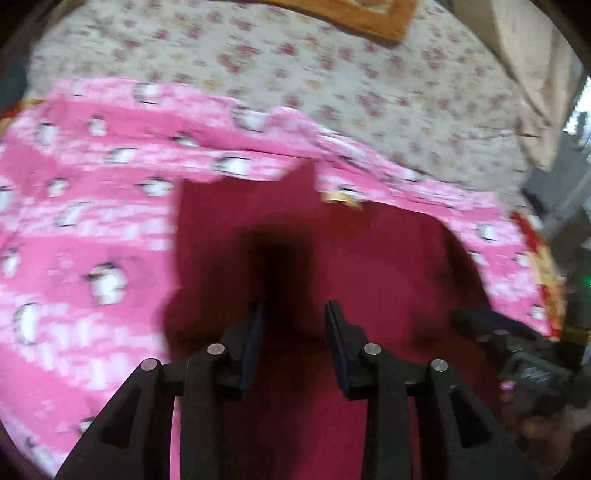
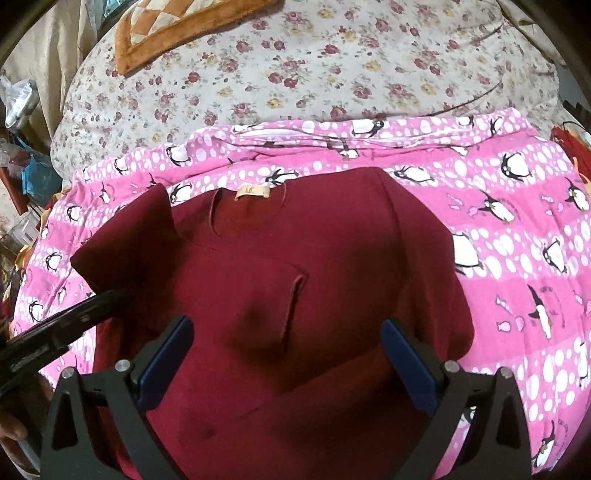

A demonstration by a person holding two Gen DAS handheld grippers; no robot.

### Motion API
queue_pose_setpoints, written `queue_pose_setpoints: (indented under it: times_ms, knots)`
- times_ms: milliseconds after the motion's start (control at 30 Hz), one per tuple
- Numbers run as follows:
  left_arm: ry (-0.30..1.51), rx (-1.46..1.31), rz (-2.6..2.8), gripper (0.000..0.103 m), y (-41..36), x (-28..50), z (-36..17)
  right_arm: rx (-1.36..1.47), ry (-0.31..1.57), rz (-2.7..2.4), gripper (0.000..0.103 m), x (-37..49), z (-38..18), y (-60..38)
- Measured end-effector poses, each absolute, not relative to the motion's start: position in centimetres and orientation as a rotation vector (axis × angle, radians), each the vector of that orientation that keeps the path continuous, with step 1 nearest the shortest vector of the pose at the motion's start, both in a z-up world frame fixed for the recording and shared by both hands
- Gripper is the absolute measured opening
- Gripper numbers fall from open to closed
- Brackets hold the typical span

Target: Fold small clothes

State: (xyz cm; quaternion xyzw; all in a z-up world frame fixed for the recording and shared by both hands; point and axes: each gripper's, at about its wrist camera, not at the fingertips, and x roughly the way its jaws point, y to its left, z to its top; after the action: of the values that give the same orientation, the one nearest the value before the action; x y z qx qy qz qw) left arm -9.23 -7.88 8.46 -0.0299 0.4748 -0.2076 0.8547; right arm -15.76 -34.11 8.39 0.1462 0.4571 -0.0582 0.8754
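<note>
Maroon cloth fills the middle of the left wrist view — shirt (image 1: 369,258), blurred by motion, lying on a pink blanket (image 1: 92,221) with penguin print. Left gripper (image 1: 295,314) just above the shirt, fingers (image 1: 255,332) parted a little, a narrow gap with nothing between them. Dark shadow on the cloth right ahead of the tips. Yellow label (image 1: 340,197) at the shirt's far edge. Floral sheet (image 1: 332,81) beyond the blanket; orange-edged cushion (image 1: 354,14) at the top. Right gripper (image 1: 524,362) low at the right edge, dark and blurred, beside the shirt — touching or not, cannot tell.

Sharper in the right wrist view. Shirt (image 2: 332,277) spread on the blanket (image 2: 517,240), neckline away from the camera, label (image 2: 253,191) inside the collar. One sleeve (image 2: 258,295) folded in across the chest, its cuff near the middle. Far-left corner of the shirt raised in a peak. Right gripper (image 2: 286,347) over the lower part of the shirt, fingers (image 2: 166,362) spread wide and empty, blue pads facing in. Left gripper (image 2: 62,332) coming in from the left edge, its tip hidden at the shirt's side under the folded part; spread not visible from here. Sheet (image 2: 332,55) covers the bed behind, cushion (image 2: 177,29) at upper left. Clutter (image 2: 26,155) past the bed's left edge, too small to name.
</note>
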Motion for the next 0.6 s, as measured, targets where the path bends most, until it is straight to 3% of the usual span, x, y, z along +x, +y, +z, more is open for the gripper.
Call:
queue_pose_setpoints:
  times_ms: [167,300,533,600]
  knots:
    - [0.97,0.086,-0.246,0.013,-6.0,-8.4,6.6,0.275,0.97,-0.088,0.103,-15.3,8.0,-33.3]
    - [1.009,0.047,-0.228,0.013,-4.8,-7.5,5.8,0.232,0.958,-0.092,0.1,-14.7,8.0,-33.7]
    - [0.999,0.076,-0.18,0.013,-5.4,-6.7,5.2,0.138,1.077,-0.056,0.061,-11.2,5.2,-33.3]
    - [1.007,0.058,-0.175,0.013,-5.0,-6.4,5.1,0.119,1.065,-0.047,0.054,-11.3,4.4,-33.1]
